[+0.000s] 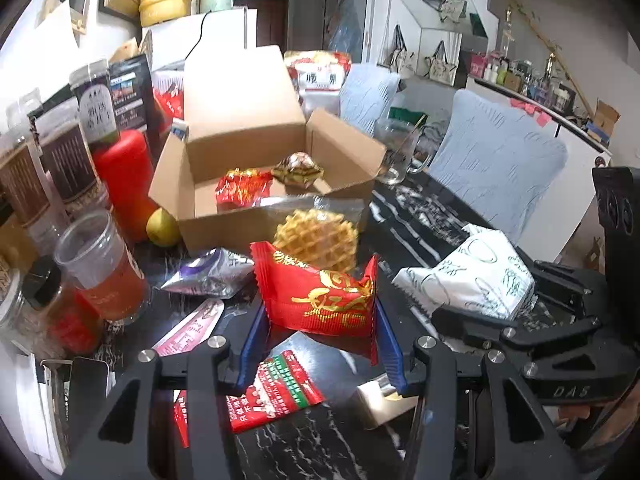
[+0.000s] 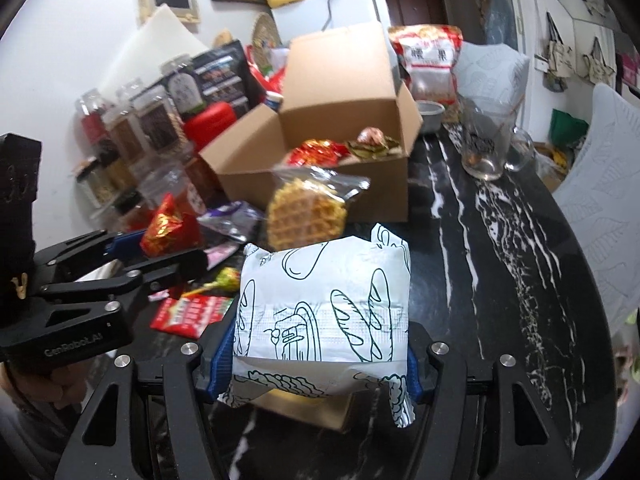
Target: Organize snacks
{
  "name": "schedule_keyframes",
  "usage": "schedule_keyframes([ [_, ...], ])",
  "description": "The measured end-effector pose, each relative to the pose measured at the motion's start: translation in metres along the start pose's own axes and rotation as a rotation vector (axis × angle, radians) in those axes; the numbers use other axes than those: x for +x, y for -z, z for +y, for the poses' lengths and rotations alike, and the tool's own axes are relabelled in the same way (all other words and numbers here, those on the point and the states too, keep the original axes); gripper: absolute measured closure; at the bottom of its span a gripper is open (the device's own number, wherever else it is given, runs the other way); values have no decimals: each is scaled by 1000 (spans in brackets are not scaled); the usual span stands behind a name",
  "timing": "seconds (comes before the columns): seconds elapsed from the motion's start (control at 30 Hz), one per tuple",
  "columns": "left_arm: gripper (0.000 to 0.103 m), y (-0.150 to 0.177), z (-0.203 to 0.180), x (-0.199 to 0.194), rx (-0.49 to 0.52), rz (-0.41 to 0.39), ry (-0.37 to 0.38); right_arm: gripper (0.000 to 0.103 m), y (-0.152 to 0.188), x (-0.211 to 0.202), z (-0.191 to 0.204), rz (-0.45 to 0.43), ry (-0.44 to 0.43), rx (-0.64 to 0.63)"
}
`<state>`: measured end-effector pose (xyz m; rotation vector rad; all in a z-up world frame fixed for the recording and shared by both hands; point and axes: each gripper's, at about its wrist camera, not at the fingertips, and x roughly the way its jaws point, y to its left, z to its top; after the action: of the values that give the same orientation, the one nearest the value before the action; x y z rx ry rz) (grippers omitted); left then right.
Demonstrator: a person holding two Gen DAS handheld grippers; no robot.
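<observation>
— Box (image 1: pixel 256 148) as landmark: what's where, left first?
— Left gripper (image 1: pixel 316 356), jaws partly closed, pinches a red packet (image 1: pixel 320 300) lifted clear in front of the box, likely bound for it.
— Right one?
— Right gripper (image 2: pixel 316 360) clamps a white bread pack (image 2: pixel 324 300) by its sides, also before the box.
— Anything else?
— A waffle (image 1: pixel 316 240) leans on the box front; two snacks lie inside; more wrappers wait on the table (image 2: pixel 460 260).
</observation>
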<state>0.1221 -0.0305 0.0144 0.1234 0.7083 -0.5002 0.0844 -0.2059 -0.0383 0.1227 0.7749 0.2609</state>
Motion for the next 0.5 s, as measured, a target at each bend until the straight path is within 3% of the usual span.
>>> schedule_keyframes([
  [0.5, 54, -54, 4, -26, -19, -139, -13, 38, -50, -29, 11, -113, -28, -83],
])
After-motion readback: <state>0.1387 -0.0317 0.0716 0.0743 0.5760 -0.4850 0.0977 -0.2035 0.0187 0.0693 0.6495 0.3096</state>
